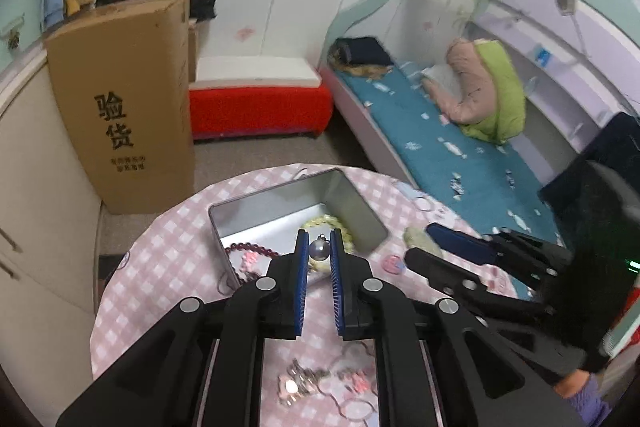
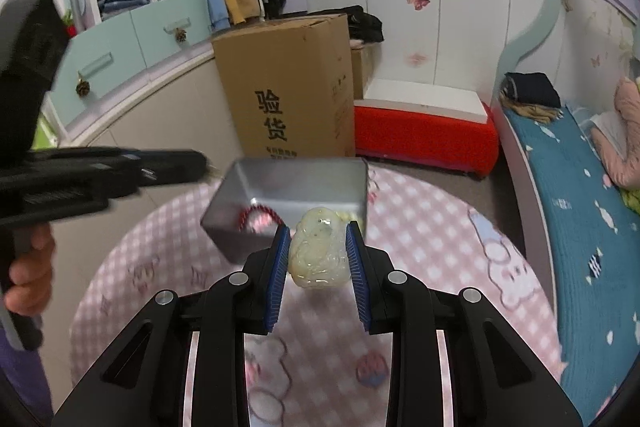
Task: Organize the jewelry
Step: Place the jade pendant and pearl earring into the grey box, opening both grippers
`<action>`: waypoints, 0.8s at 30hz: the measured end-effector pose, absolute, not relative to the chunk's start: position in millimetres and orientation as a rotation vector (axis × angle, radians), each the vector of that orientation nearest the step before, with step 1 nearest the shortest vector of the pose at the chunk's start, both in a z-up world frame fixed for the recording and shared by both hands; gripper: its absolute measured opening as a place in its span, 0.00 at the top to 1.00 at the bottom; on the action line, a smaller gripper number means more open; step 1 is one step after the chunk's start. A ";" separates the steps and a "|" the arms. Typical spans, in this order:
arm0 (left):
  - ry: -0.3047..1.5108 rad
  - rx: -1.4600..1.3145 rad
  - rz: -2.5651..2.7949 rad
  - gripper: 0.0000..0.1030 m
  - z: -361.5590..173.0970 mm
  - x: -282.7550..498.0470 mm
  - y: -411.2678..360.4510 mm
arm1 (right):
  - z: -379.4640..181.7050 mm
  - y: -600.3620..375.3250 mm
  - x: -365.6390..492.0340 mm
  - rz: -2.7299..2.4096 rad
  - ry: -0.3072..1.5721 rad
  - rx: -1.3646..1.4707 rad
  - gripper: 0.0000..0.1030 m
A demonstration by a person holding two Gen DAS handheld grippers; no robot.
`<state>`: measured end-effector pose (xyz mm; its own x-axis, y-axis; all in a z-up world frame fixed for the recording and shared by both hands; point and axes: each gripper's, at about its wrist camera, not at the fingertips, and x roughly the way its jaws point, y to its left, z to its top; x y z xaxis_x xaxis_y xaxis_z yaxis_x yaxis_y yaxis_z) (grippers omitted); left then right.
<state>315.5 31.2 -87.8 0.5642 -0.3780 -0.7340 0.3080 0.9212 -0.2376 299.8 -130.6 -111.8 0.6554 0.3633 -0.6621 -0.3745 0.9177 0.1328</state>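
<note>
A small grey pearl pendant (image 1: 319,251) is pinched between the tips of my left gripper (image 1: 319,247), which is shut on it above the open metal tin (image 1: 356,211). In the tin lie a dark red bead bracelet (image 1: 252,251) and a pale yellow-green bead bracelet (image 1: 326,221). My right gripper (image 2: 318,229) is shut on a pale green carved jade pendant (image 2: 318,259), held above the table beside the tin (image 2: 280,183). The left wrist view shows the right gripper (image 1: 418,243) to the right of the tin. The left gripper (image 2: 202,163) reaches in from the left, held by a hand (image 2: 28,267).
The round table (image 1: 160,259) wears a pink checked cloth. On it lie a silver chain piece (image 1: 298,383) near the front and a small pink round item (image 1: 394,263). Beyond are a tall cardboard box (image 2: 288,87), a red bench (image 2: 424,135) and a bed (image 2: 560,187).
</note>
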 end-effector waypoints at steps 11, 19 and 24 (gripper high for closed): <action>1.010 -0.078 -0.321 0.91 -133.0 355.4 27.0 | -134.1 -102.3 353.4 0.411 0.817 -0.048 0.72; 1.036 -0.061 -0.311 0.91 -146.1 360.6 28.0 | -152.2 -96.0 368.5 0.413 0.856 -0.050 0.72; 1.034 -0.044 -0.302 0.90 -146.0 359.8 27.5 | -160.0 -90.3 372.2 0.418 0.878 -0.062 0.72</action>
<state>359.8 27.5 -146.0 0.4742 -0.2669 -0.8390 0.2261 0.9579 -0.1769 372.2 -90.3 -160.0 0.5637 0.3293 -0.7575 -0.3798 0.9177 0.1164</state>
